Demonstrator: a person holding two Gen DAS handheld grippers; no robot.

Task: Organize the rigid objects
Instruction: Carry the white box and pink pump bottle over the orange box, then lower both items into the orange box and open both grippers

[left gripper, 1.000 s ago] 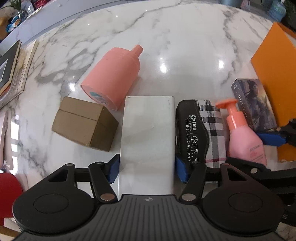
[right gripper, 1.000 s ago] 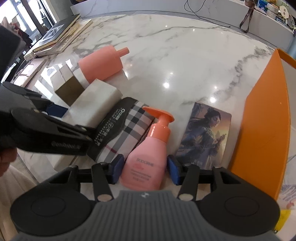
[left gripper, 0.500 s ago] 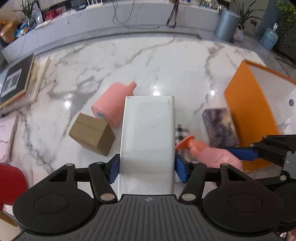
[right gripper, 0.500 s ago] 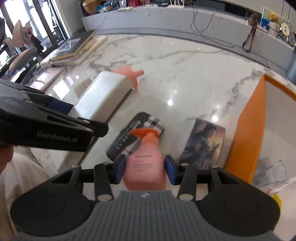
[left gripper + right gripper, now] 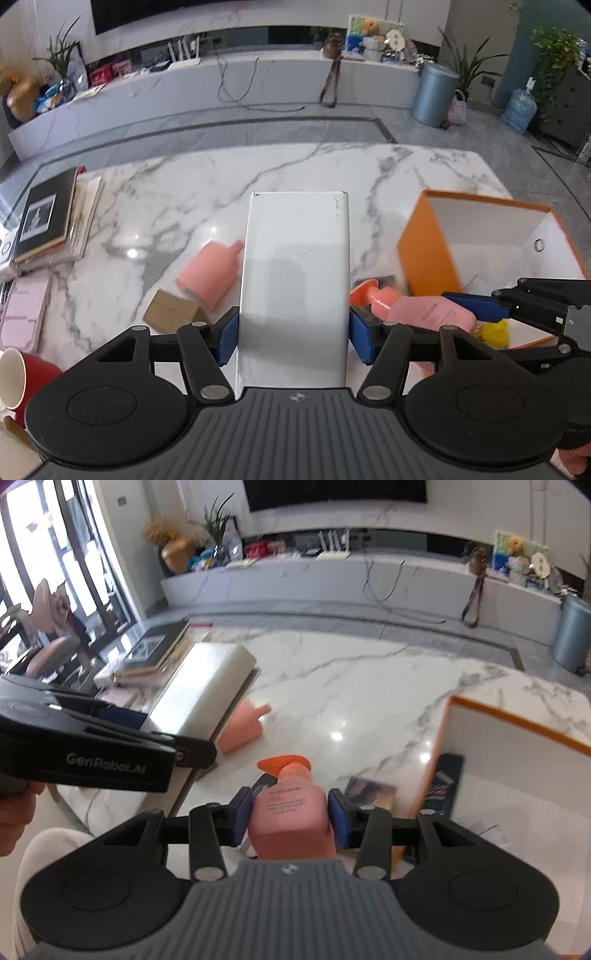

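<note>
**Readable text in your two views**

In your right wrist view, the side of the left gripper (image 5: 122, 760) carries the white wording "GenRobot.AI", and it reads clearly. The pink pump bottle (image 5: 291, 812) held up in front of that camera has a small dark printed label on its front, but the letters are too blurred for you to make out. In your left wrist view the same bottle (image 5: 424, 312) shows faint print, also unreadable.

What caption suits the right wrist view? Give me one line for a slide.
Right gripper grips a pink pump bottle above the marble table, beside the open orange box.
</note>
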